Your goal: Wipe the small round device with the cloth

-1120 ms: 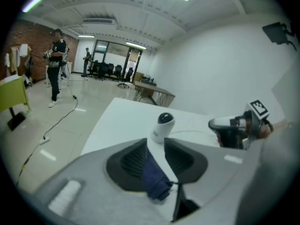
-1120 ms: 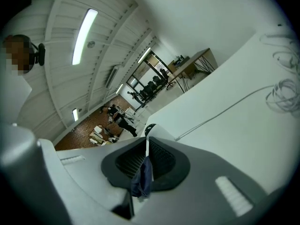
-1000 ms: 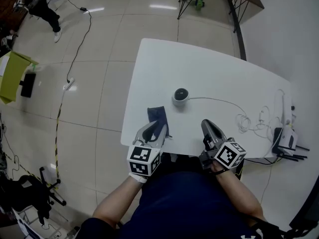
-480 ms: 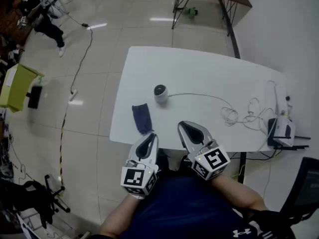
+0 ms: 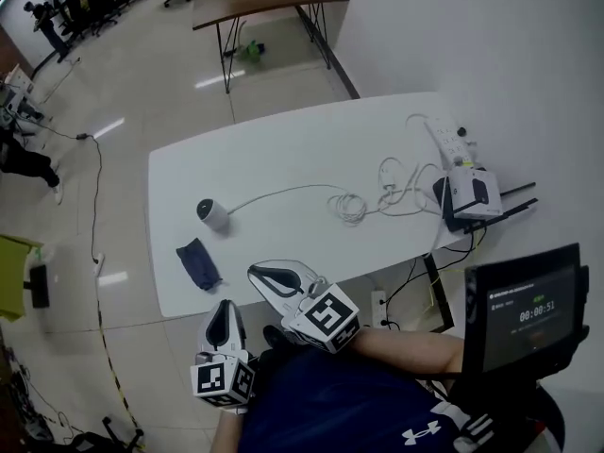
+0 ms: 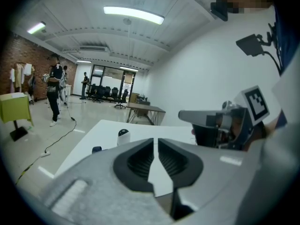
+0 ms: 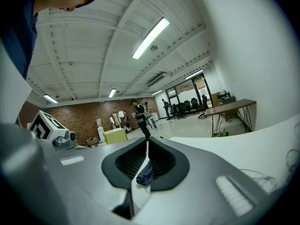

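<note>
Now, dark cloth (image 5: 198,264) on white table (image 5: 283,159), near small round device (image 5: 213,214)

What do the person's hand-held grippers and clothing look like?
The left hand-held gripper and right hand-held gripper have grey shells with black ribbed pads, and each carries a white cube with black square markers. The person wears a navy shirt with a white logo.

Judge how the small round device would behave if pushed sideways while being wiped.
The small round device looks compact and rounded, so it would probably slide or tip. Its white cable lies slack on the table, likely giving little restraint.
</note>
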Tool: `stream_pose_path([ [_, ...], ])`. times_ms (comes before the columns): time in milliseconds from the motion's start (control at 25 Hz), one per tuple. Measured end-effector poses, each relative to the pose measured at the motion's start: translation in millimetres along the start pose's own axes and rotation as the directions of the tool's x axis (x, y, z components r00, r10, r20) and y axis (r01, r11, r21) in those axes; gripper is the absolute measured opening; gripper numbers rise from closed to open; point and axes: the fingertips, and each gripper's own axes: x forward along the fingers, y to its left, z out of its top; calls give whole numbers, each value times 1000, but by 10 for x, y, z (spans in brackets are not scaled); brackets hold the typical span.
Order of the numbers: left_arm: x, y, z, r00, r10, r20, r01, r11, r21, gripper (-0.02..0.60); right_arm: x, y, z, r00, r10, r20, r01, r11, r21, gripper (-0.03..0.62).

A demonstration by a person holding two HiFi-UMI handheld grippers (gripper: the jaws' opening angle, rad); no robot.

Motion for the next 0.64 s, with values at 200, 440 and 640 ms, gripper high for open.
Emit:
stream_pose_path([
  [200, -42, 165, 40, 1000, -26, 4, 26, 1000, 6, 26, 92, 51, 38, 999, -41, 5, 41, 999, -18, 18],
  [440, -71, 297, 79, 999, -42, 30, 43, 999, -14, 26, 144, 154, 230, 996, -76, 55, 81, 991, -104, 17],
  [640, -119, 544, 61, 997, -67, 48, 66, 997, 26, 21, 271, 360, 198, 995, -84, 54, 92, 980, -179, 15],
])
